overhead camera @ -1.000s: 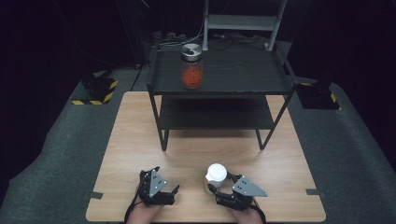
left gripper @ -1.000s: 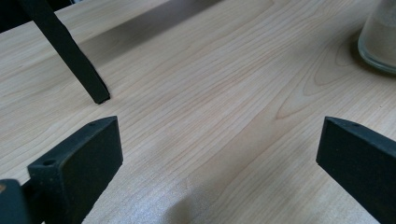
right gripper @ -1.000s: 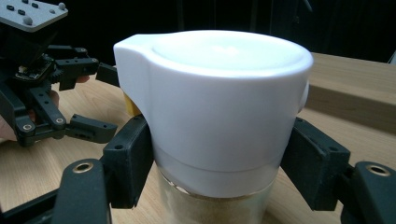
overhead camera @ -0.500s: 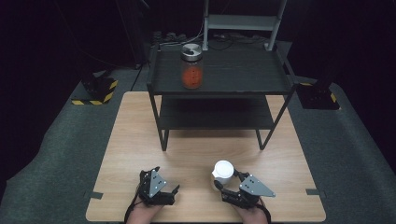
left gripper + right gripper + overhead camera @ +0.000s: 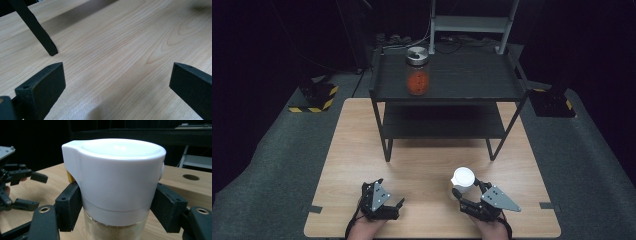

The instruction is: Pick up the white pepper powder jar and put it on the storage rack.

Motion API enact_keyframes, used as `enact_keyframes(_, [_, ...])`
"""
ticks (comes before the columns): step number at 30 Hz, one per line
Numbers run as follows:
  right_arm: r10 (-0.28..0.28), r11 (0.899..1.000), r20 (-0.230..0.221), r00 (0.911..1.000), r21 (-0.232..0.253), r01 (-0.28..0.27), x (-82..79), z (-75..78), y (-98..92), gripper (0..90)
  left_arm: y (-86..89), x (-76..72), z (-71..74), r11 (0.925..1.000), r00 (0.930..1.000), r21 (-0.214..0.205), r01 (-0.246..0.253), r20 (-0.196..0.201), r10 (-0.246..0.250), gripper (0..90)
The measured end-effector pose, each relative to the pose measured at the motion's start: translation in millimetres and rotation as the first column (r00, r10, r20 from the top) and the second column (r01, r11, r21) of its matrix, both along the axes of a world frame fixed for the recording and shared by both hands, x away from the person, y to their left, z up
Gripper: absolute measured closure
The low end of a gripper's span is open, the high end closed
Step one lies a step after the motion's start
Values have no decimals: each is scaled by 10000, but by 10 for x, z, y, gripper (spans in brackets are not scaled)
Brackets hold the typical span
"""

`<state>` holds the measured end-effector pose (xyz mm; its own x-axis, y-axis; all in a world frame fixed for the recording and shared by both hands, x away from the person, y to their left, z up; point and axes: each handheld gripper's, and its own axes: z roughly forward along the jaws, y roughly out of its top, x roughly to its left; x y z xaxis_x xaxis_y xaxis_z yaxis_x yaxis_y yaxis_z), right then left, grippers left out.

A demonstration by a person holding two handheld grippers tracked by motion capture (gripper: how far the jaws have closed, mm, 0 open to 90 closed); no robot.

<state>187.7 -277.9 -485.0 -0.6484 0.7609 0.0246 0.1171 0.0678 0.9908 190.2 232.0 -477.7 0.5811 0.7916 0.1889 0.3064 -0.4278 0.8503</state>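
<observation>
While I hold both hands near the worktop's near edge, this is how I read things.

Right gripper [image 5: 463, 192]: its fingers [image 5: 68, 208] are clenched on the white-capped jar [image 5: 462, 179], one pad on each side just under the cap's lower rim, gripping the glass and the cap skirt together. I judge that grip sits high so the jar hangs upright and its contents stay level.

White-capped jar: near the worktop's [image 5: 427, 165] near edge, right of the middle. From the high view I cannot tell whether its base touches the wood or rides just above it.

Jar contents: the right gripper view shows a pale, sandy powder behind clear glass [image 5: 115, 231]; the white flip-top cap [image 5: 113, 175] is closed, with a small yellow patch at the back left.

Left gripper [image 5: 389, 207]: fingers [image 5: 41, 91] released and wide apart, with bare wood between them. It sits near the near edge, left of the middle, well apart from the jar. I judge it is parked there to stay clear.

Black shelf rack [image 5: 447, 95]: stands across the far half of the worktop; one leg [image 5: 37, 30] shows in the left gripper view.

Metal-lidded jar [image 5: 417, 72]: upright on the rack's top shelf, towards its left end, lid on, with something red-orange inside.

Likely aim: I judge the white-capped jar is headed for the rack.
</observation>
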Motion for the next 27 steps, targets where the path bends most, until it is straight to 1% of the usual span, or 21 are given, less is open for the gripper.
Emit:
enact_keyframes(9, [-592,9977,115,9982,338,588,-36,64,-152,295,5,4,0,10000,10000,-36,10,-22,-10,7])
enact_keyframes(15, [-915,9954,325,9953,318,905,-59,127,-231,295,13,10,2,10000,10000,-87,3,-58,-3,7])
enact_keyframes(20, [-1037,9936,427,9937,486,1016,-73,204,-282,295,23,13,2,9999,10000,-132,3,-77,-4,7])
enact_keyframes(27, [-1117,9925,601,9919,567,1084,-37,346,-299,295,31,11,-1,9998,10000,-176,9,-66,-10,7])
